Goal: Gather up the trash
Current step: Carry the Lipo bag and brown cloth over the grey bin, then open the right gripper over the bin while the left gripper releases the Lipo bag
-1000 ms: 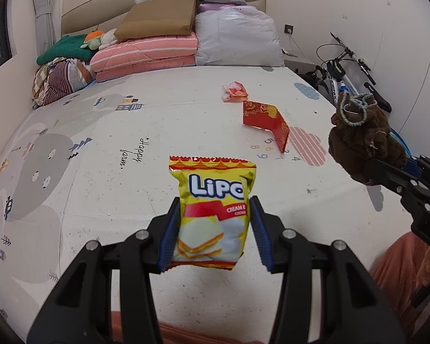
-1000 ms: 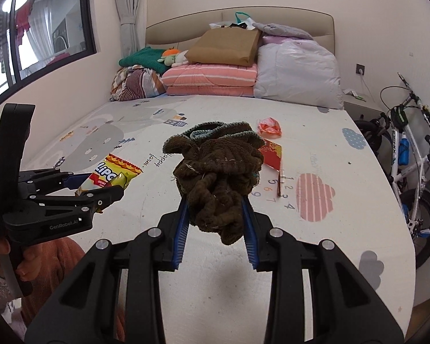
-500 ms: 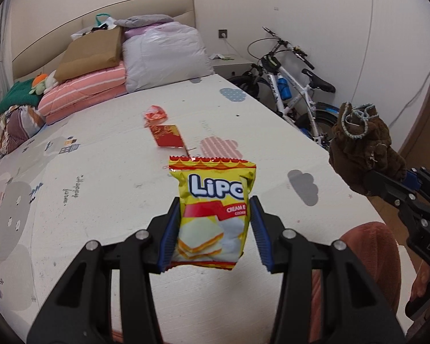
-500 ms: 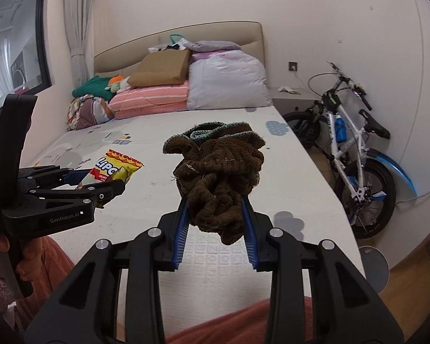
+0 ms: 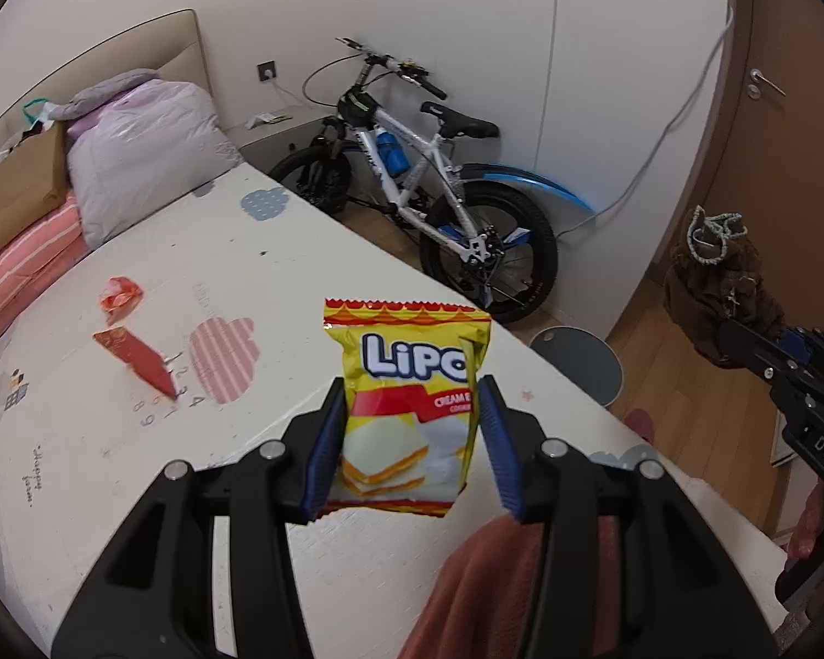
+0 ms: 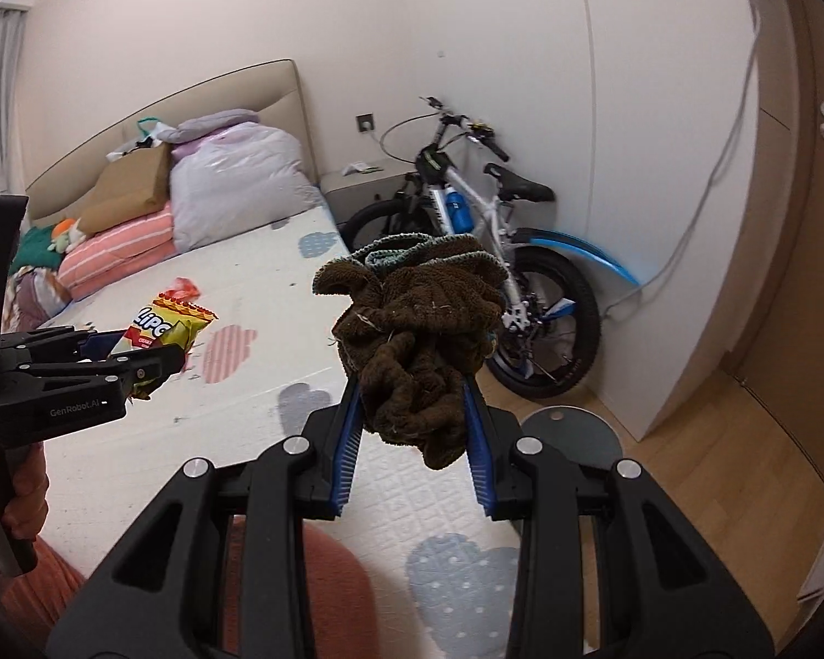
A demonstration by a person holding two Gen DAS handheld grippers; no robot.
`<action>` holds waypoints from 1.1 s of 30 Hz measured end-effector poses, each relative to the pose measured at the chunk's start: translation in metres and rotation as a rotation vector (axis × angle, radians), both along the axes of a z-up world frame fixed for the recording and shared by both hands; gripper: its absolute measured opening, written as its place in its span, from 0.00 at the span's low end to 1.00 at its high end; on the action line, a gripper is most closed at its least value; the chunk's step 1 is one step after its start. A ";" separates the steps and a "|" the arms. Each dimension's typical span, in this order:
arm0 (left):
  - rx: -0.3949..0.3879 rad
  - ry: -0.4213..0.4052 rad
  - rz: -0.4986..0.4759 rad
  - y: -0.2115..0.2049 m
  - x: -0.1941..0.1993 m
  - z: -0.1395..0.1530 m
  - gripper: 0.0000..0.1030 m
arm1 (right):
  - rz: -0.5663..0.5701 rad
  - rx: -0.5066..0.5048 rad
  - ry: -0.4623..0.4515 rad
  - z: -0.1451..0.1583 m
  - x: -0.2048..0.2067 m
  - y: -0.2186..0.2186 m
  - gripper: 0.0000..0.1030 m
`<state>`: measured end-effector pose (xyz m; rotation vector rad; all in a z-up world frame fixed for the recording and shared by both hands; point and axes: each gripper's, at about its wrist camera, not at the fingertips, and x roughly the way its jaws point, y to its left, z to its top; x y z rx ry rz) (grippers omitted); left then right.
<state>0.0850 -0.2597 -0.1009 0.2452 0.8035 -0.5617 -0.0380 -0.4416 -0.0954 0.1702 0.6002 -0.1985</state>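
The cream-cracker packet (image 5: 406, 412) is glossy yellow plastic film with crinkled seams. The brown cloth (image 6: 420, 338) is rough, nubby terry with loose threads. Beside the bed (image 5: 110, 428), whose sheet is matt printed cotton, the floor (image 5: 681, 340) is smooth pale wood. The bicycle (image 5: 423, 186) frame is glossy painted metal.

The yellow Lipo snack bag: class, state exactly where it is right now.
The Lipo snack bag sits upright between the left gripper's fingers, held above the bed's near right corner; the right-wrist view shows it at left.
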 end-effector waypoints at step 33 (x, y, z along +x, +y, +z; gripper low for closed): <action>0.086 0.215 -0.233 -0.257 0.114 -0.161 0.46 | -0.371 -0.003 0.131 -0.158 0.105 -0.188 0.79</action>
